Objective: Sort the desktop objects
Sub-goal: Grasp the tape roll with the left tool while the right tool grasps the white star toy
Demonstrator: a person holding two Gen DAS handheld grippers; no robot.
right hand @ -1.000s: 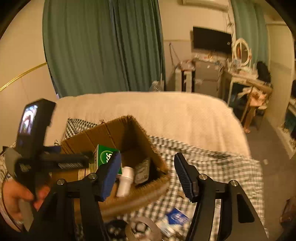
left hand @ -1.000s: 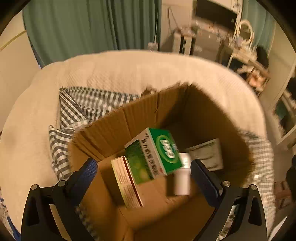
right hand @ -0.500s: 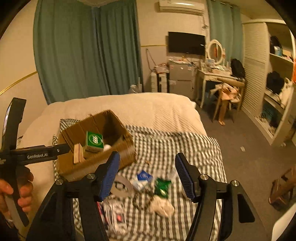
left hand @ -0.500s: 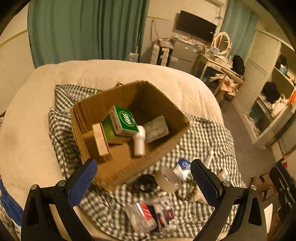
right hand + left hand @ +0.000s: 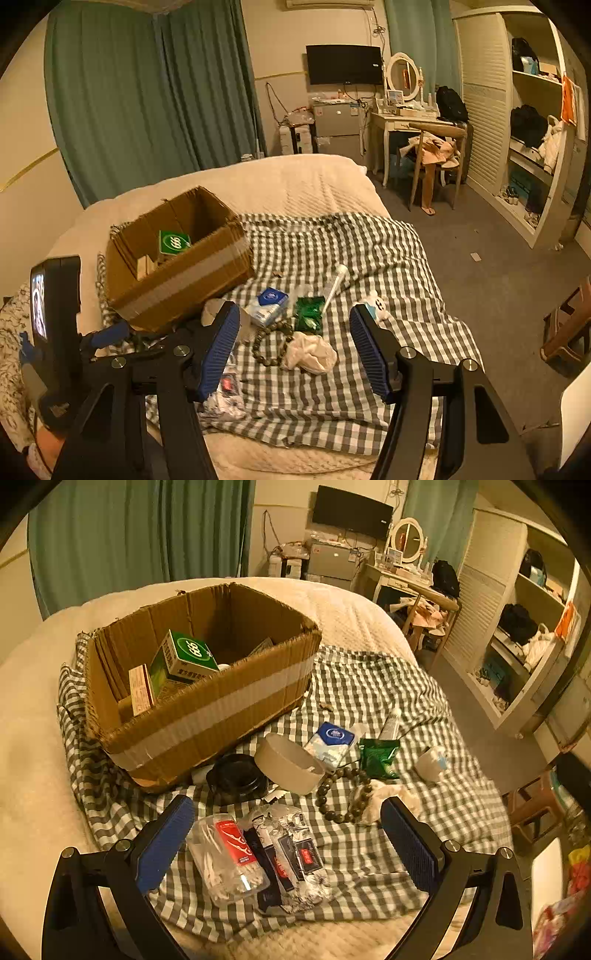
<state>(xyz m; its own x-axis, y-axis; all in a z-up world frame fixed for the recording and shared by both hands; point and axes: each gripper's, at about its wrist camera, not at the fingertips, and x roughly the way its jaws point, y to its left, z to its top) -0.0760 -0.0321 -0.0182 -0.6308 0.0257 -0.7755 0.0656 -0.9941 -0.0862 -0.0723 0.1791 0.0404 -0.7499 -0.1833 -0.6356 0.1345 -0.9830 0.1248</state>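
A cardboard box [image 5: 207, 709] [image 5: 177, 280] stands on a checked cloth [image 5: 388, 686] and holds a green carton [image 5: 188, 653] and a red-edged packet [image 5: 142, 690]. In front of it lie a tape roll [image 5: 288, 764], a black lid [image 5: 236, 779], a blue-white pack [image 5: 330, 744], a green sachet [image 5: 378, 757], a bead bracelet [image 5: 341, 794], a crumpled tissue [image 5: 310, 352] and plastic packets [image 5: 258, 853]. My left gripper [image 5: 286, 834] is open and empty above the packets. My right gripper [image 5: 290, 349] is open and empty above the bracelet and tissue.
The cloth lies on a cream bed [image 5: 288, 181]. A white tube [image 5: 334, 284] and a small white item [image 5: 430, 764] rest at the right of the pile. A chair [image 5: 432, 162], dressing table and shelves stand beyond the bed. A hand [image 5: 44, 439] holds the left gripper's handle.
Both grippers have pulled back and up from the box, so the loose items on the cloth came into view. Both stayed open and empty.
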